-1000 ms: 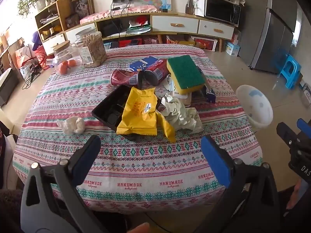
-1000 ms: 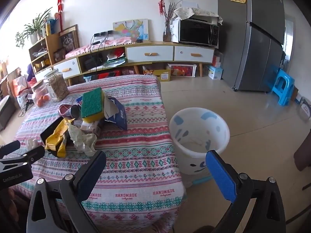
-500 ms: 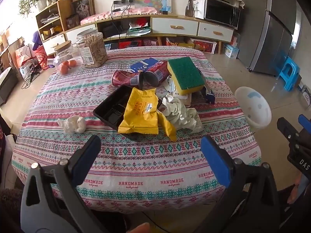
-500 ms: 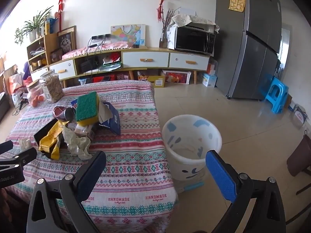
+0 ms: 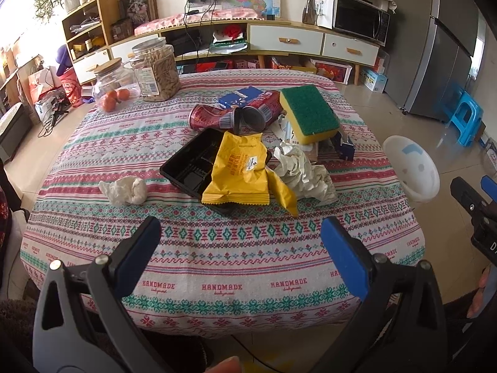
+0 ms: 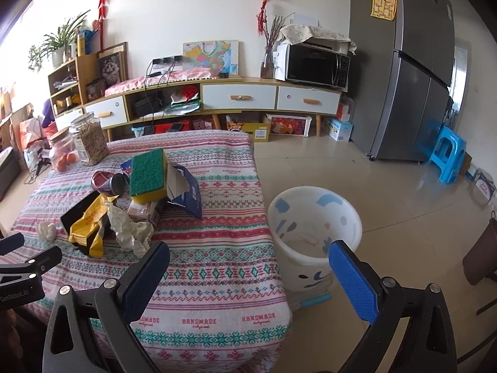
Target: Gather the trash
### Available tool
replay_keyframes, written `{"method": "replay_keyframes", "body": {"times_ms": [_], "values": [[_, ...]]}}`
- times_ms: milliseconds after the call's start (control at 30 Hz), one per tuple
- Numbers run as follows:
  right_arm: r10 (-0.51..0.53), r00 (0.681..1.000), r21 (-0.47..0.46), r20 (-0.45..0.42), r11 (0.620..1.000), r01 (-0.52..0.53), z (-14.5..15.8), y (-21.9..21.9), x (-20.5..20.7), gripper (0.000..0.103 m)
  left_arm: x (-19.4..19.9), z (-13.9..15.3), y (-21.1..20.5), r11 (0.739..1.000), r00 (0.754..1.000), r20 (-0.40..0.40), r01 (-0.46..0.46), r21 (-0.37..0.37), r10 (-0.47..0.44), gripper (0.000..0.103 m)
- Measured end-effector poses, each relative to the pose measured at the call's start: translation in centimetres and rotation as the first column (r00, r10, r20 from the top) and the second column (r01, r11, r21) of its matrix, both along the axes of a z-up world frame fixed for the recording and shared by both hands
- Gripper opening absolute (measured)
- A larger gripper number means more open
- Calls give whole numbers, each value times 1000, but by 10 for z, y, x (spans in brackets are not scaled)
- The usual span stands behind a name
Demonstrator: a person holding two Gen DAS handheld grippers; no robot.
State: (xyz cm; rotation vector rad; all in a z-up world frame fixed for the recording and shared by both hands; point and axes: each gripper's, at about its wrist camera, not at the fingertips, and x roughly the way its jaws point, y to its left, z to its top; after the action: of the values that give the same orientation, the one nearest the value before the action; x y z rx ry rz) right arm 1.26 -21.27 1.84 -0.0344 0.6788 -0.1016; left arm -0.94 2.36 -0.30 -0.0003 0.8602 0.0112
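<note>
Hovering above the near edge of the worktop (image 5: 93, 143), the left hand-held gripper (image 5: 240, 239) has its blue-padded fingers spread wide with nothing between them. The right hand-held gripper (image 6: 248, 267) is likewise spread and empty, held over the worktop's corner beside the white bin (image 6: 313, 233) that stands on the floor close to the worktop.

A heap of trash lies in the middle of the patterned cloth: a yellow snack wrapper (image 5: 239, 171) drapes over a black plastic tray (image 5: 189, 164), with crumpled white paper (image 5: 306, 174) touching its right side. Behind them lie two crushed red cans (image 5: 236, 115), and a green-and-yellow sponge (image 5: 309, 113) rests tilted on top of the pile, next to a torn blue carton (image 6: 189, 194). A balled tissue (image 5: 125, 189) sits apart to the left of the tray. Two glass jars (image 5: 136, 74) stand at the far left corner.
</note>
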Motion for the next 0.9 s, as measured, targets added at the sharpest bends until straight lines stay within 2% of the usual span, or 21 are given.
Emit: {"method": "replay_keyframes", "body": {"times_ms": [900], "values": [[2, 1000, -2, -3, 1000, -2, -1, 2, -1, 103, -4, -2, 1, 1000, 1000, 2, -4, -10, 4, 102]]}}
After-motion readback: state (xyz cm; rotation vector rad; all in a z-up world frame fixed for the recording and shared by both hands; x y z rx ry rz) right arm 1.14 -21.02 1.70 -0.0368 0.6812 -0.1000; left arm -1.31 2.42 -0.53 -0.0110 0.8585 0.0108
